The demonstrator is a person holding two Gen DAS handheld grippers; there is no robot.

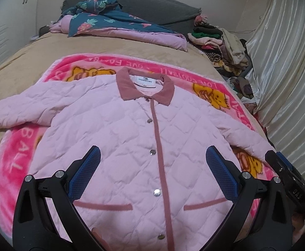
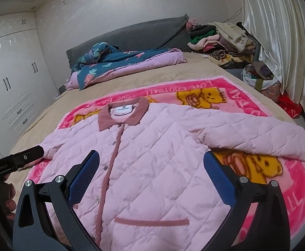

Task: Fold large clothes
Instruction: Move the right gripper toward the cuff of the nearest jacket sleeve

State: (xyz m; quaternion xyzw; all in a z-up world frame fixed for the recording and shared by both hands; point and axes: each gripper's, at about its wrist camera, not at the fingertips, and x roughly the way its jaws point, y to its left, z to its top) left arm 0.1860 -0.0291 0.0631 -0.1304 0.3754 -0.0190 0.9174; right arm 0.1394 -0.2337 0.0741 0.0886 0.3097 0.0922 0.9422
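A pink quilted jacket (image 1: 131, 138) with a dusty-rose collar lies flat, front up and buttoned, on a pink cartoon blanket (image 1: 16, 156); both sleeves spread out sideways. My left gripper (image 1: 152, 167) is open and empty, hovering above the jacket's lower front. My right gripper (image 2: 151, 171) is open and empty above the jacket (image 2: 152, 156), a little to the right side. The right gripper's body shows at the right edge of the left wrist view (image 1: 286, 171); the left one shows at the left edge of the right wrist view (image 2: 16, 161).
The blanket (image 2: 267, 188) lies on a tan bed (image 1: 27, 62). A blue floral quilt (image 1: 110, 23) and grey headboard cushion (image 1: 152, 6) are at the far end. A pile of clothes (image 1: 221, 44) sits at the far right by a cream curtain (image 1: 278, 62). White wardrobes (image 2: 12, 73) stand left.
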